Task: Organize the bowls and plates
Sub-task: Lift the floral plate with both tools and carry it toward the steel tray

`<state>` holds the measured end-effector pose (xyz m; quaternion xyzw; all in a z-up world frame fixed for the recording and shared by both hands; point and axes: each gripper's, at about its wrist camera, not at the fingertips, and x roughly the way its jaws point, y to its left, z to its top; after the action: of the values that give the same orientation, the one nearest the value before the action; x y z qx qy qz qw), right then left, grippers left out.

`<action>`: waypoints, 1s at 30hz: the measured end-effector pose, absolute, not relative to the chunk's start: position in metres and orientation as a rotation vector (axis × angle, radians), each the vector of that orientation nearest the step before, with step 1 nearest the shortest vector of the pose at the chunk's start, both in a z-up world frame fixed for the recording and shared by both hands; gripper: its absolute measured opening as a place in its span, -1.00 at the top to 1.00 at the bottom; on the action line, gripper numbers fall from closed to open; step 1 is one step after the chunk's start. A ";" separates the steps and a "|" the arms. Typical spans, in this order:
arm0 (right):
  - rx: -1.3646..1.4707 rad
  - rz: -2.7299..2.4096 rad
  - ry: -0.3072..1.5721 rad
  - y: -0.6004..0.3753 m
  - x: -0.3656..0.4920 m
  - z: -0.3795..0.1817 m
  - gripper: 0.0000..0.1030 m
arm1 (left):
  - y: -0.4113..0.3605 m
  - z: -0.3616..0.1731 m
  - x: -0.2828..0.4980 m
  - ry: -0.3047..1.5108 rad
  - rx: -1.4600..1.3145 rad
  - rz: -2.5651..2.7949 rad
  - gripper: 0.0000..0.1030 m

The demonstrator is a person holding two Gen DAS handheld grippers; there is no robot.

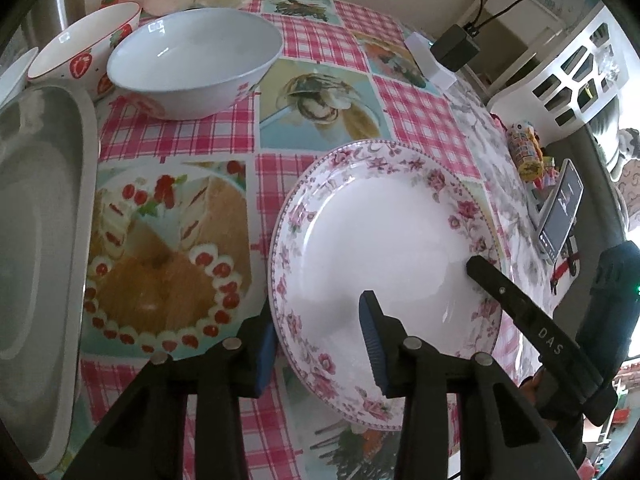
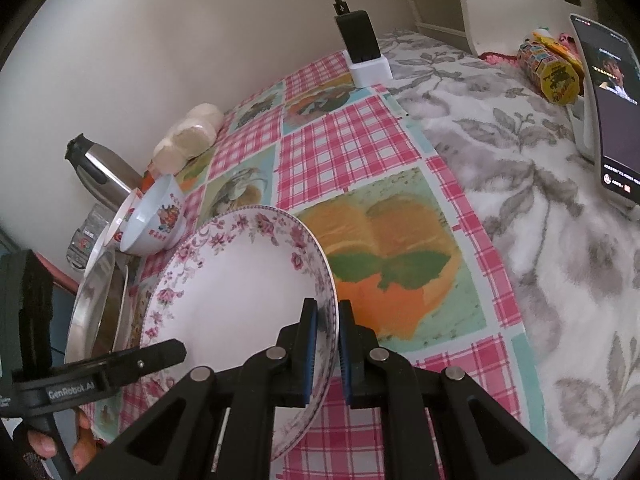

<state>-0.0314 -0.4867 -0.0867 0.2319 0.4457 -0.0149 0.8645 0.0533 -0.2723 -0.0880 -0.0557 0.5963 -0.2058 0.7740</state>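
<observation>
White plate with pink floral rim, pink-checked tablecloth

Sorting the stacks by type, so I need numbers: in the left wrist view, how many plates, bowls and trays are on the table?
Plates: 1, the floral plate
Bowls: 2, the white bowl and the strawberry bowl
Trays: 1, the grey tray
Total: 4
A white rim at the left edge is cut off and not counted.
</observation>
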 end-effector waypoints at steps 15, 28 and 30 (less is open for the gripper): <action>0.472 -0.060 0.947 -0.481 -0.024 -0.087 0.71 | -0.282 -0.088 0.060 1.196 -0.030 -0.450 0.22; 0.448 -0.077 0.937 -0.480 -0.038 -0.084 0.71 | -0.288 -0.085 0.056 1.171 -0.002 -0.513 0.27; 0.452 -0.082 0.937 -0.482 -0.041 -0.083 0.71 | -0.291 -0.084 0.055 1.169 0.012 -0.526 0.27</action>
<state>-0.0407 -0.4824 -0.0835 0.2157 0.4476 -0.0394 0.8669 0.0546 -0.2911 -0.0836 0.0055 0.5454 -0.2453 0.8015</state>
